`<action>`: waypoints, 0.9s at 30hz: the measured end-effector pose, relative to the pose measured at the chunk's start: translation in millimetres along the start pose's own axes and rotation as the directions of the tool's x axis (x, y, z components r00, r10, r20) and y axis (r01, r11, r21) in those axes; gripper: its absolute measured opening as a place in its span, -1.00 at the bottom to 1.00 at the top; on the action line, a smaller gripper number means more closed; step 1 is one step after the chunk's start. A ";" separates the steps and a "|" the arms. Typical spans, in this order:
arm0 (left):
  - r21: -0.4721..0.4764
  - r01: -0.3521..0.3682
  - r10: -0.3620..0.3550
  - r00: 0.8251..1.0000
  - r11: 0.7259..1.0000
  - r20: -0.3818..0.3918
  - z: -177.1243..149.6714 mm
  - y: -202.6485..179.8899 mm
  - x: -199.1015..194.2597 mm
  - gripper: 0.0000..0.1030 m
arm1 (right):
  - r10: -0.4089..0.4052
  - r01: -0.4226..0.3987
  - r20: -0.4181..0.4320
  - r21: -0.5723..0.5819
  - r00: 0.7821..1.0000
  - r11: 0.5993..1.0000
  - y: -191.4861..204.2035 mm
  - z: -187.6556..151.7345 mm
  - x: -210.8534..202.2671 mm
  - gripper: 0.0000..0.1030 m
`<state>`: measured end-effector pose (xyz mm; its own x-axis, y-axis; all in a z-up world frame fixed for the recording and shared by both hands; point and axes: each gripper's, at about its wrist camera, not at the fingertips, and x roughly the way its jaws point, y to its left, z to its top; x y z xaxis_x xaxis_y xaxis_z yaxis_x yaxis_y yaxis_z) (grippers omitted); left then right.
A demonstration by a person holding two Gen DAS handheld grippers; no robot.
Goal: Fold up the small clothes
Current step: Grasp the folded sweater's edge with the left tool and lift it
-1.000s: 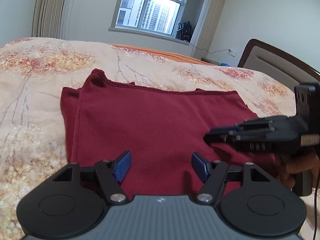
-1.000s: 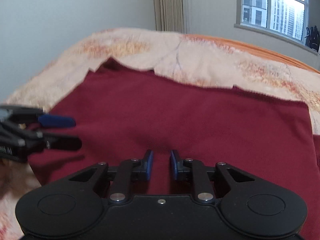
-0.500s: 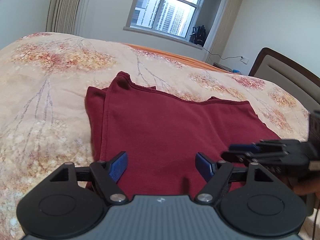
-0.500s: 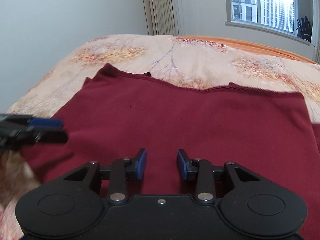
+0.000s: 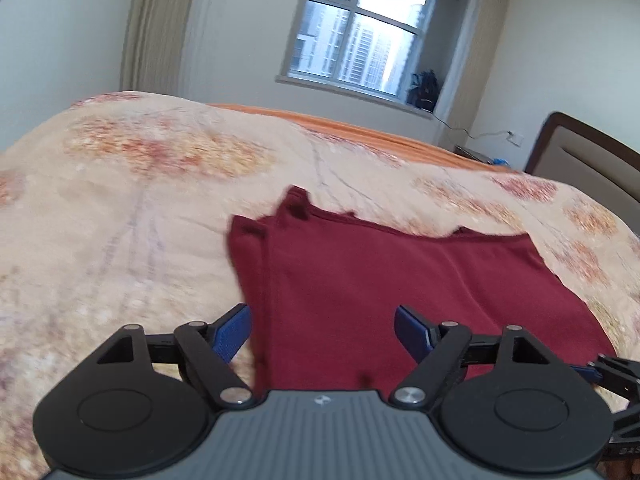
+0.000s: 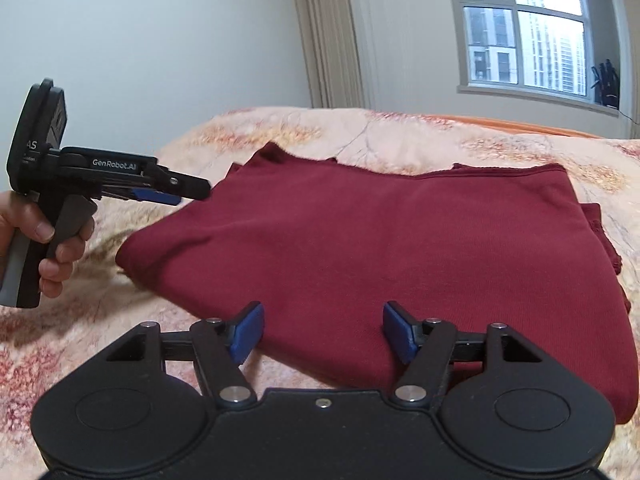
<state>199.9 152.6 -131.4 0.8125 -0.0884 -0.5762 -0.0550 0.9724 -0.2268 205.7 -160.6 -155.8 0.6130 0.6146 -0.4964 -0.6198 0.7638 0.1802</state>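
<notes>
- The dark red garment [image 6: 380, 248] lies folded flat on the floral bedspread [image 5: 120, 208].
- The right gripper [image 6: 323, 330] has just been opening its jaws, now wide and empty, and has drawn back to the garment's near edge.
- The left gripper [image 5: 322, 332], jaws also widening and empty, now straddles the garment's left edge.
- Only the right wrist view shows the hand [image 6: 48, 248] holding the left gripper.

Both tools are matte black with blue pads on the fingers [image 6: 250, 332], round discs at the linkage bases and silver pivot screws. The left gripper [image 6: 188, 194] carries white "GenRobot.AI" lettering and a grey trigger handle, gripped by a bare hand [image 6: 48, 240]; its top plate is ribbed grey
</notes>
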 end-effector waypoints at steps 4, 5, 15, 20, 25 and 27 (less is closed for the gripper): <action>-0.090 0.012 -0.018 0.997 0.996 -0.070 3.2 30.1 12.2 0.41 | 0.016 -0.017 0.039 0.032 0.999 0.999 -5.8 -1.8 -2.1 0.32; -0.118 0.026 -0.038 0.994 0.993 -0.099 1.0 37.1 18.6 0.29 | 0.015 -0.016 0.039 0.047 0.999 0.999 -8.2 -4.2 -1.0 0.32; -0.317 0.142 -0.185 0.976 0.938 -0.112 -17.1 67.8 56.0 0.21 | 0.036 -0.045 0.078 0.121 0.996 0.992 -20.1 -14.1 -5.5 0.32; -0.324 0.159 -0.198 0.976 0.933 -0.090 -16.8 56.0 68.2 0.18 | 0.000 -0.012 0.104 0.113 0.995 0.994 -16.3 1.9 -5.1 0.32; -0.315 0.163 -0.199 0.976 0.935 -0.086 -16.4 54.0 60.4 -0.54 | -0.078 0.074 0.076 0.066 0.994 0.995 -13.7 25.0 19.8 0.19; -0.296 0.163 -0.196 0.977 0.941 -0.084 -12.6 50.6 54.6 -0.63 | -0.115 0.113 0.047 0.041 0.992 0.993 -12.5 31.9 35.1 -0.15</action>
<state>234.2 194.2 -184.3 0.7560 -0.2950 -0.5843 -0.0911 0.8365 -0.5403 250.6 -142.3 -148.4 0.7026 0.5310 -0.4737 -0.5255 0.8360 0.1578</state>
